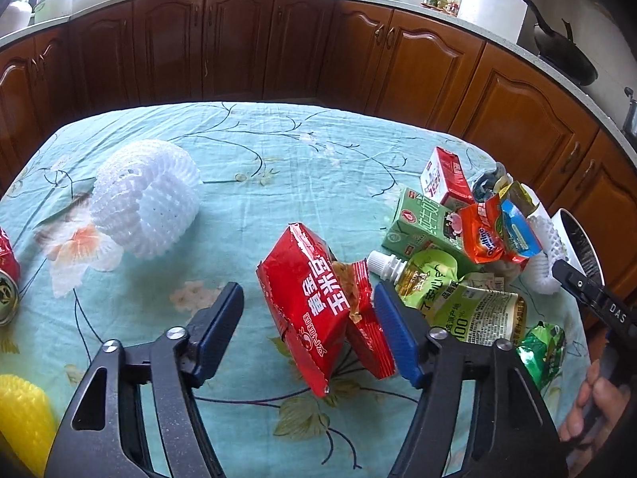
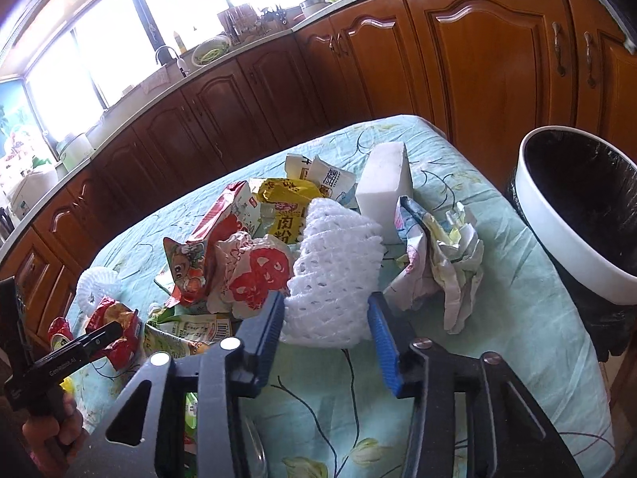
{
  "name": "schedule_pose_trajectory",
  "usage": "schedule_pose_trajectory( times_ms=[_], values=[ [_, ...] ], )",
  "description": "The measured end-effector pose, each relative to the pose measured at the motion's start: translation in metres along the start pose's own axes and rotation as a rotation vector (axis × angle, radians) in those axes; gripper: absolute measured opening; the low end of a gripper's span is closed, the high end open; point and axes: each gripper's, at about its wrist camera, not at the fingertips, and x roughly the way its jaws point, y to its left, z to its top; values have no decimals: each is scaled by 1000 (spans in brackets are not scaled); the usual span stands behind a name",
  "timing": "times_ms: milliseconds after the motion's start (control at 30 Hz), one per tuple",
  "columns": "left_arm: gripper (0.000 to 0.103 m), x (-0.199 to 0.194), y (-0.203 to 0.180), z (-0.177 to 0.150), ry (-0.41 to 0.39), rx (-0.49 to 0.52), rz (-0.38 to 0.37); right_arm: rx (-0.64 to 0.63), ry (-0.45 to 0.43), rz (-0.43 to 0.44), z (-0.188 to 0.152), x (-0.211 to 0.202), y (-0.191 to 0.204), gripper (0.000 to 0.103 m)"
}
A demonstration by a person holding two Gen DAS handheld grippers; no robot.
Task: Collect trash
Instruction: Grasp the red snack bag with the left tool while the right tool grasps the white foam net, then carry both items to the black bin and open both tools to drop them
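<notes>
Both cameras sit low over the table (image 1: 247,147), each peering out between its own two fingers. The left wrist view faces straight across the cloth to the dark cabinets (image 1: 239,40), close above a red snack bag (image 1: 306,310). The right wrist view looks slantwise toward the window (image 2: 79,63) (bin (image 2: 557,239) at its right edge). Both share the litter pile, including the green pouch (image 1: 473,306) (image 2: 187,328), and each catches the other gripper.
</notes>
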Motion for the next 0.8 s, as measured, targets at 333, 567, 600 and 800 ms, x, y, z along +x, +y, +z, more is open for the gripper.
schedule_pose_trajectory(
  times_ms=[333,567,600,800],
  values=[
    [21,-16,-2,-5,-35,16,-21,-3,-48,86,-8,-29,5,9],
    [21,-38,-25,5,-70,31,-112,24,-99,102,-4,-63,-6,9],
    [21,-40,-31,7,-74,39,-127,29,-106,100,-3,-68,-9,9],
    [21,-50,-78,17,-88,103,-214,60,-141,81,2,-91,-30,9]
  ],
)
